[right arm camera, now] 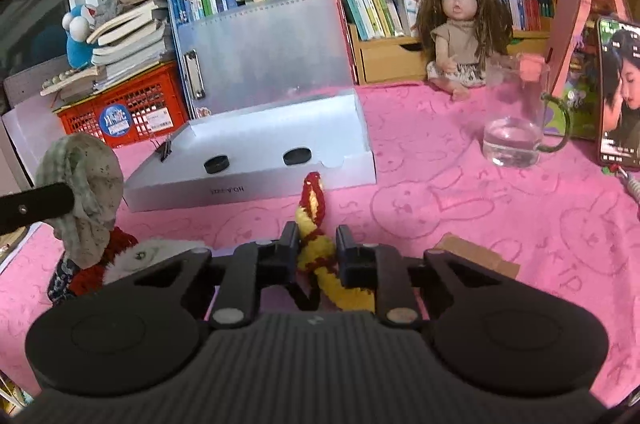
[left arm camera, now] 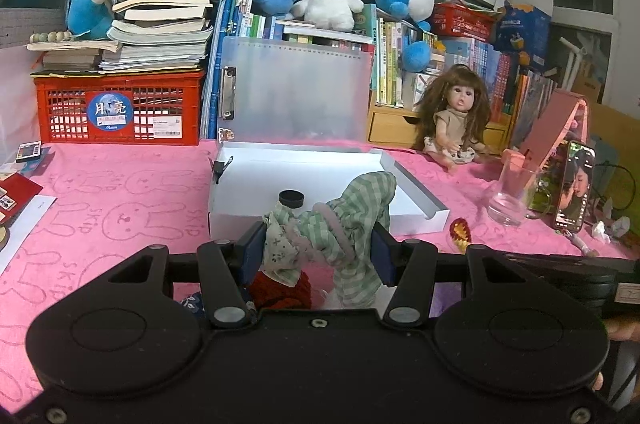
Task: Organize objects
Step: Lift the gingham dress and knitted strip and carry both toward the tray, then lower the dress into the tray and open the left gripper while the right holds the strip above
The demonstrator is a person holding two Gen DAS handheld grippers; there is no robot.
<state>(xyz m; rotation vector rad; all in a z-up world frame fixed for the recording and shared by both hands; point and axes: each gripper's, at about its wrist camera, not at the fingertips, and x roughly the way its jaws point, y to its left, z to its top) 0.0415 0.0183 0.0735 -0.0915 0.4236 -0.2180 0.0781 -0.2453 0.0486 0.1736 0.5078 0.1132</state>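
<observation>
My left gripper [left arm camera: 316, 248] is shut on a bundle of green-checked and floral doll clothes [left arm camera: 344, 220], held above the pink cloth in front of the open white box [left arm camera: 416, 212]. The same bundle [right arm camera: 86, 191] shows at the left of the right wrist view, above a red knitted piece [right arm camera: 120, 248]. My right gripper [right arm camera: 318, 244] is shut on a yellow and red knitted scarf [right arm camera: 314, 220], whose end rises toward the box [right arm camera: 248, 183]. The box holds two black round caps [right arm camera: 297, 156].
A doll [left arm camera: 456, 119] sits at the back right. A glass jug [right arm camera: 516, 119] with water and a phone [right arm camera: 620, 91] stand to the right. A red crate [left arm camera: 120, 107], books and plush toys line the back. A cardboard piece [right arm camera: 476, 252] lies near my right gripper.
</observation>
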